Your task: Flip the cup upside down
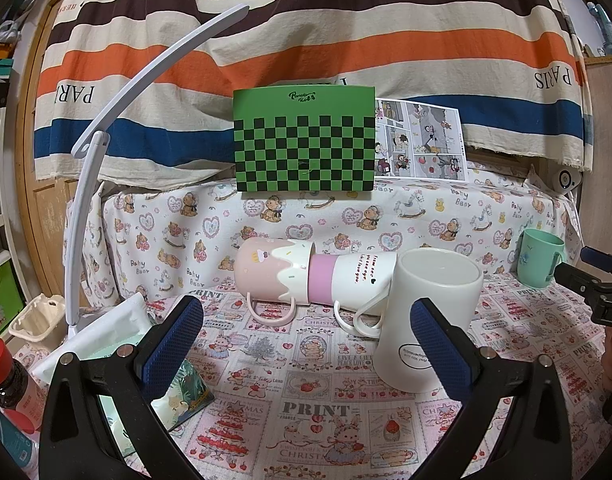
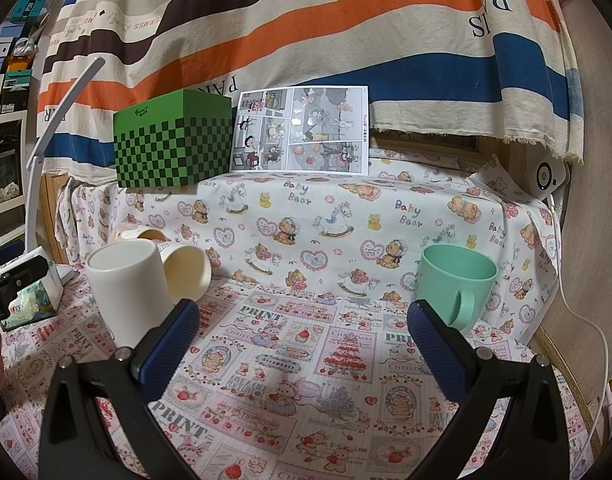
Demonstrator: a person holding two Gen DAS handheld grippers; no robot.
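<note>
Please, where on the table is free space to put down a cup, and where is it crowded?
Free: the printed cloth between the white cup and the green cup, ahead of the right gripper. Crowded: left side, where nested mugs lie behind the white cup, with a packet and bottle near the left gripper.

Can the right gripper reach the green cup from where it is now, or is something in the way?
Probably yes. The green cup stands upright just beyond the right gripper, a bit right of center. The jaws are open, and only bare tablecloth lies between.
</note>
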